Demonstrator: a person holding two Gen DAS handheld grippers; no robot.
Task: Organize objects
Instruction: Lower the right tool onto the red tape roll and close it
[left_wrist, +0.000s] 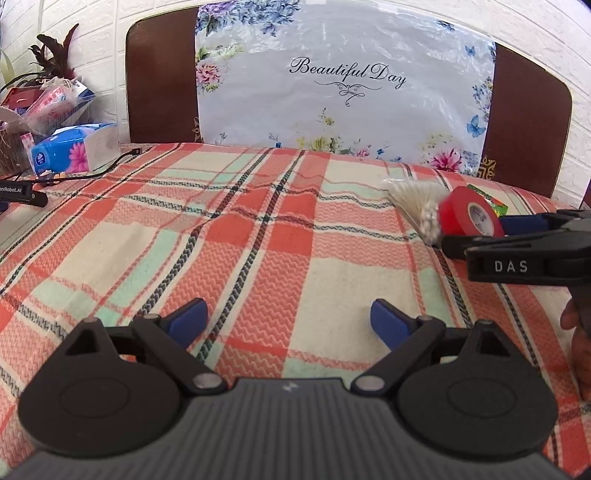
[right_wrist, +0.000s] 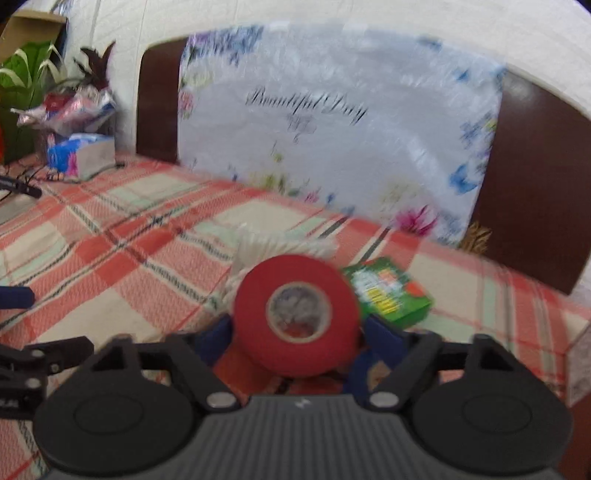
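Observation:
A red tape roll (right_wrist: 295, 314) stands on edge between the blue pads of my right gripper (right_wrist: 297, 325), which touch it on both sides. In the left wrist view the same roll (left_wrist: 469, 216) sits in the right gripper (left_wrist: 476, 236) at the right edge, just above the plaid bedspread (left_wrist: 258, 229). Behind it lie a clear bag of cotton swabs (left_wrist: 413, 195) (right_wrist: 280, 247) and a small green box (left_wrist: 491, 201) (right_wrist: 388, 295). My left gripper (left_wrist: 288, 310) is open over bare bedspread, with nothing between its fingers.
A floral plastic-wrapped pillow (left_wrist: 343, 92) leans on the brown headboard (left_wrist: 159, 81). At the far left are a blue tissue pack (left_wrist: 74, 147), a pile of bags, a black device (left_wrist: 22, 194) and a cable. A hand shows at the right edge (left_wrist: 576, 332).

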